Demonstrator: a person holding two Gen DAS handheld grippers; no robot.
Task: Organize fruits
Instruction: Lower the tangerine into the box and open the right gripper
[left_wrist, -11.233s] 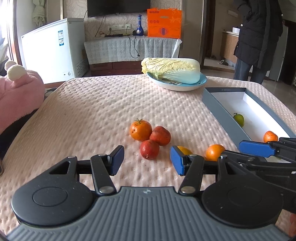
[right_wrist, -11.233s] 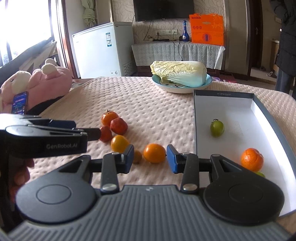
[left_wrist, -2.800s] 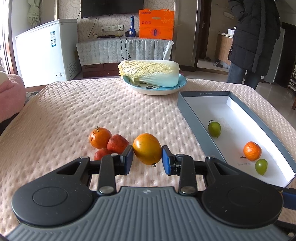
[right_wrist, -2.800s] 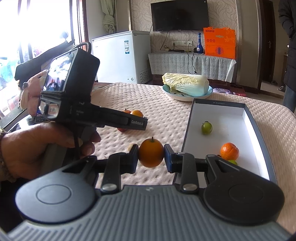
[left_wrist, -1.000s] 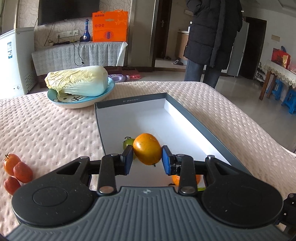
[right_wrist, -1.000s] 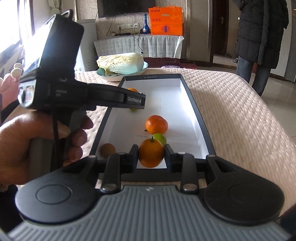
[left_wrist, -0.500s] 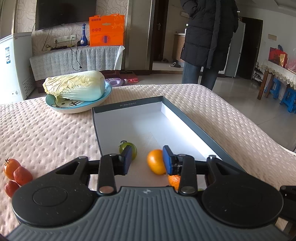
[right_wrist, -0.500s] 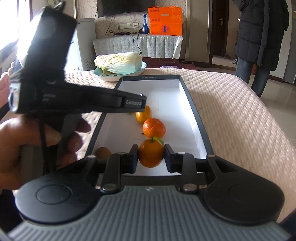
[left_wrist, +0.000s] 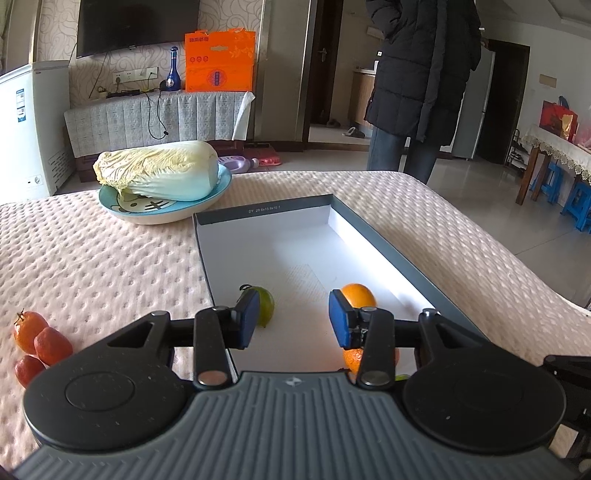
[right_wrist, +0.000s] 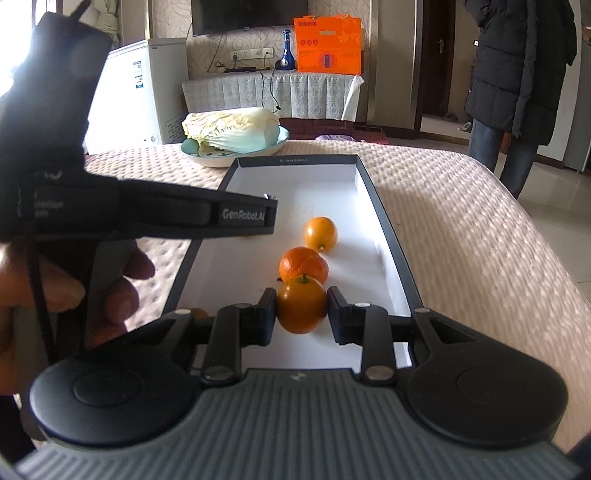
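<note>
Right gripper (right_wrist: 302, 314) clamps a smooth orange (right_wrist: 301, 309) at its widest part, above the near end of the shallow white box (right_wrist: 384, 225). Left gripper (left_wrist: 292, 317) has just been opening; its jaws stand apart with nothing between them, and its released orange (left_wrist: 357, 295) lies in the box beyond the right pad. Judging by look, these fruits are firm, light, round and prone to rolling, so gripping across the middle suits them. A wrinkled tangerine (right_wrist: 303, 265) sits just behind the held orange. A green fruit (left_wrist: 266, 305) is half hidden behind the left pad. Three reddish fruits (left_wrist: 37, 343) wait on the cloth, partly cut off.
</note>
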